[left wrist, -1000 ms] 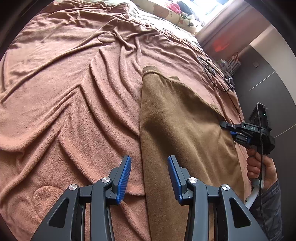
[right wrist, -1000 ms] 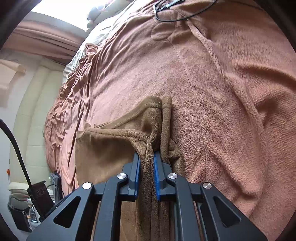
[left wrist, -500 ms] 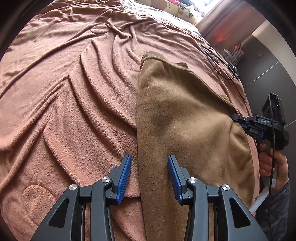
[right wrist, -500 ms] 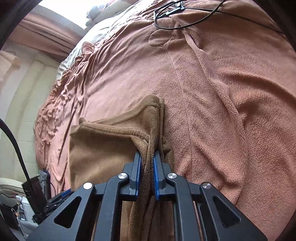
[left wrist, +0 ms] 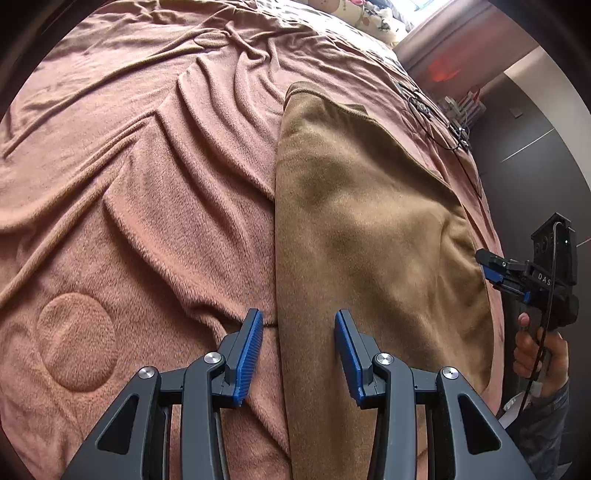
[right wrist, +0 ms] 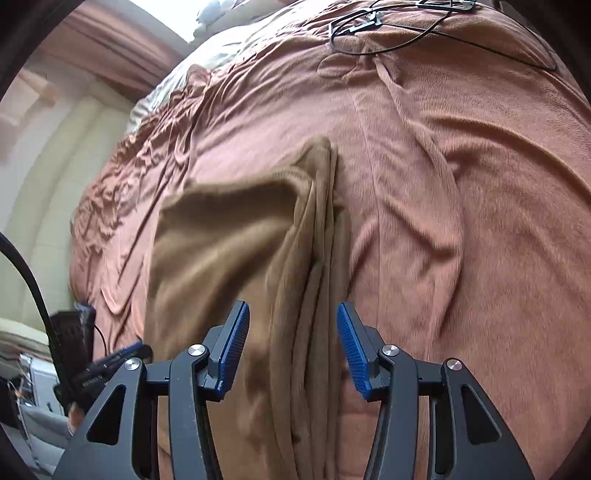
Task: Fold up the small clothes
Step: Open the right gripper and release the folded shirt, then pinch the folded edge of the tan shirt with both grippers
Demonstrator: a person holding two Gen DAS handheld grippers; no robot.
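Note:
A brown fleece garment (left wrist: 362, 229) lies folded lengthwise on the pink blanket (left wrist: 140, 192). My left gripper (left wrist: 298, 350) hovers open over the garment's left edge, nothing between its pads. In the right wrist view the garment (right wrist: 221, 251) shows a bunched ridge of folds along its right side. My right gripper (right wrist: 292, 347) straddles that ridge; its jaws are opening and the blue pads stand clear of the cloth. The right gripper (left wrist: 496, 271) also shows at the garment's right edge in the left wrist view, held by a hand (left wrist: 535, 350).
A black cable (right wrist: 424, 33) lies coiled on the blanket beyond the garment. Pillows and bedding (left wrist: 362, 14) sit at the head of the bed. A padded cream wall (right wrist: 48, 177) borders one side, and a dark wardrobe (left wrist: 524, 122) stands past the other edge.
My right gripper let go of the garment's bunched edge and its jaws spread apart. It pulled back toward the garment's right side. The garment now lies flatter. The left gripper shifted slightly along the left edge.

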